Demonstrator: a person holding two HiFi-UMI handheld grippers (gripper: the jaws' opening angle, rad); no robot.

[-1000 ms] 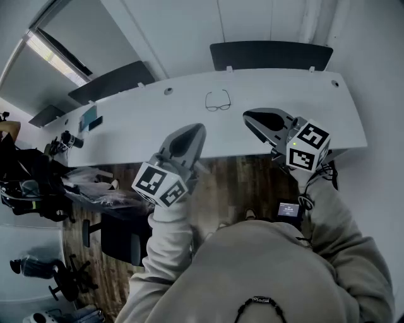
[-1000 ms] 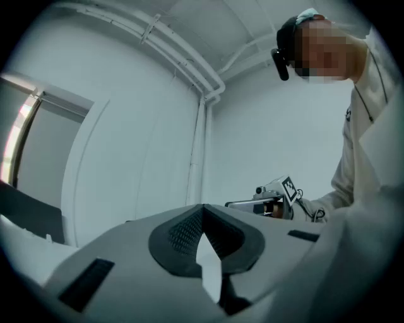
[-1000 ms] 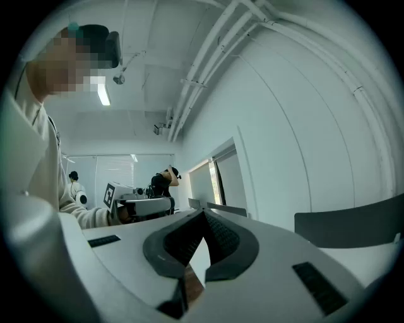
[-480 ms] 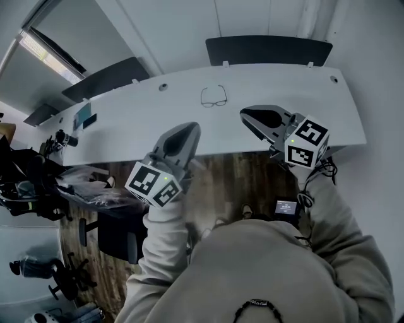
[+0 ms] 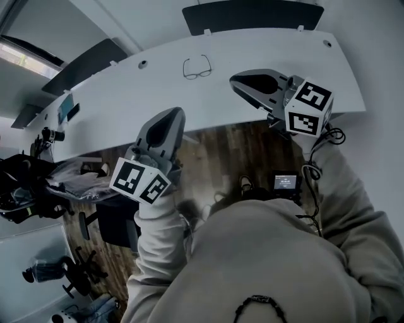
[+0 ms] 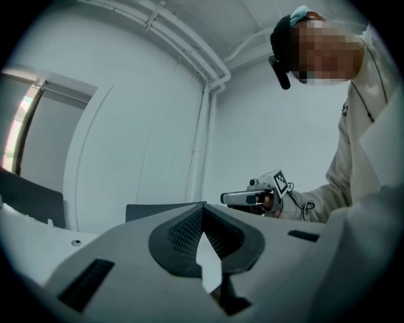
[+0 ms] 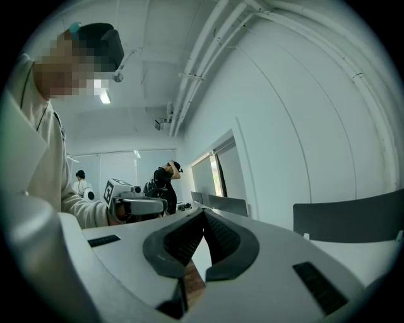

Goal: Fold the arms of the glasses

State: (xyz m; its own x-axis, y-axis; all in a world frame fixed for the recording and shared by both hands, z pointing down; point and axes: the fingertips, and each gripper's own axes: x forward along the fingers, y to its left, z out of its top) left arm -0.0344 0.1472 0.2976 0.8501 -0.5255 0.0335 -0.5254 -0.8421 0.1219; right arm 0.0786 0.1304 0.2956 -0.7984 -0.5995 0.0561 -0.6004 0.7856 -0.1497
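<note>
A pair of thin dark-framed glasses (image 5: 197, 67) lies on the white desk (image 5: 126, 107) with its arms unfolded, far from both grippers. My left gripper (image 5: 168, 118) hovers at the desk's near edge, below and left of the glasses, shut and holding nothing. My right gripper (image 5: 237, 81) is held over the desk to the right of the glasses, also shut and empty. In the left gripper view the jaws (image 6: 202, 217) meet at the tips, and the right gripper (image 6: 243, 198) shows beyond them. In the right gripper view the jaws (image 7: 202, 216) meet too, with the left gripper (image 7: 136, 204) behind.
A dark chair back (image 5: 252, 14) stands behind the desk, another (image 5: 82, 63) at the left. Small items (image 5: 66, 108) lie on the desk's left end. Wooden floor (image 5: 214, 151), an office chair (image 5: 117, 221) and bags (image 5: 25, 183) lie below. Other people (image 7: 163, 183) stand far off.
Both grippers have sunk a little and stay shut. In the head view the desk and glasses have slid upward and to the left as the camera tilted.
</note>
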